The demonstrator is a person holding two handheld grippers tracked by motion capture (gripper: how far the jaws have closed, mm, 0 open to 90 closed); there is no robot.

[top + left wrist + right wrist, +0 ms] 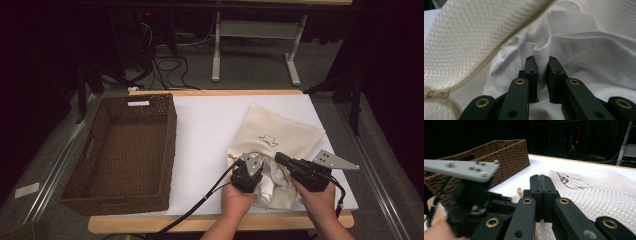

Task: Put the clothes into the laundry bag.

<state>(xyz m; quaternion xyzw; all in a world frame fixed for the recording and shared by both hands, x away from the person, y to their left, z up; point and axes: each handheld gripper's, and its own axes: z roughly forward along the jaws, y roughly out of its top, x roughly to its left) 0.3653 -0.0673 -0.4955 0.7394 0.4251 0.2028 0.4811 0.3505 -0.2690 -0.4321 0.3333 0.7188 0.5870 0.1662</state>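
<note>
The left gripper [248, 170] sits at the near edge of the cream mesh bag [280, 131], its jaws clamped on a pinched fold of white cloth [543, 51] that bulges from the bag's mouth. In the left gripper view the bag's zipped rim [499, 47] arches above and to the left of the jaws, with more of the white cloth spread ahead of them and to both sides. The right gripper [282, 160] lies just beside the left one, over the same crumpled end of the bag; its jaws are pressed together with nothing visible between them (the right gripper view shows the two pads meeting flat). Beyond those jaws lies the bag's printed mark [566, 180], and farther off on the left gripper's side stands the brown wicker basket [100, 150] on the white table [210, 125].
</note>
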